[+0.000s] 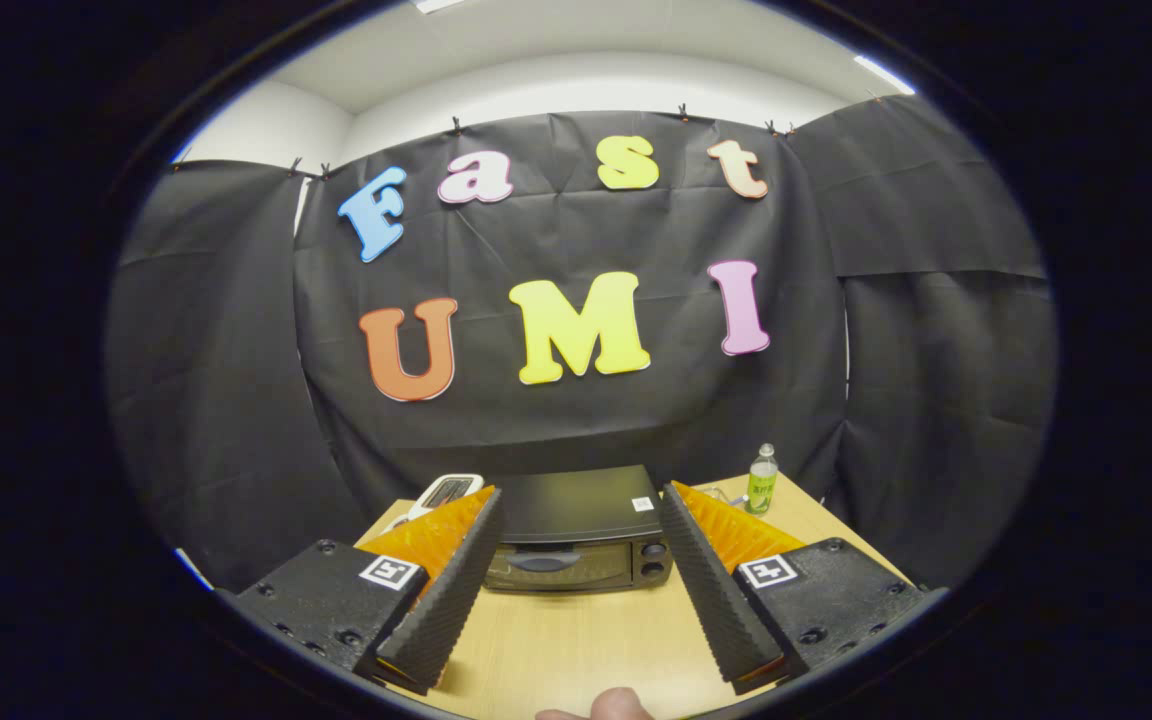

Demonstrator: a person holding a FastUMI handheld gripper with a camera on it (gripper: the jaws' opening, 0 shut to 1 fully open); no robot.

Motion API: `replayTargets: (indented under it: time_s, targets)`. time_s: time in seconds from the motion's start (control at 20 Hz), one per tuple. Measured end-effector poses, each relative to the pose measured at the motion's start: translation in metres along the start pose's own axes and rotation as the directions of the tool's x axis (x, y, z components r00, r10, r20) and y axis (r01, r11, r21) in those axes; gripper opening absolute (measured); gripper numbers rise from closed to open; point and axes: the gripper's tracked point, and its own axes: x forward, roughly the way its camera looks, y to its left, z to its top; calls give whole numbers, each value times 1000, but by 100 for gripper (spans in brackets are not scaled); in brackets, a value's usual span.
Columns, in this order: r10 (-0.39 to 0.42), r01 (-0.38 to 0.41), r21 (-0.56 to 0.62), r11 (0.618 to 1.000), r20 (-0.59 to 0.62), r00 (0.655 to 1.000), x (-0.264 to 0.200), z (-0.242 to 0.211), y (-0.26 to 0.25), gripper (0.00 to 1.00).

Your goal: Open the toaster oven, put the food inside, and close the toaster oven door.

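Both gripper (576,560) fingers spread wide and empty, framing the black boxy toaster oven (578,535) beyond them at the wooden table's (576,640) far edge (door shut), apparently lining up for its handle.

A single gripper-mounted fisheye camera looks forward along the gripper (576,505) from above the near end of the wooden table (586,640), angled slightly downward. It faces the toaster oven (576,535) square-on at moderate range, framed between the widely parted fingers, with the booth's back wall and ceiling beyond.
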Motion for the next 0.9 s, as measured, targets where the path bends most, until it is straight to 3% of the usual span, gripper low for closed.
replayTargets:
  time_s: [0.5,0.9]
  targets:
    - [30,-31,-16,999,-44,999,35,-29,14,100]
    - [27,-31,-32,999,-122,992,133,-104,22,100]
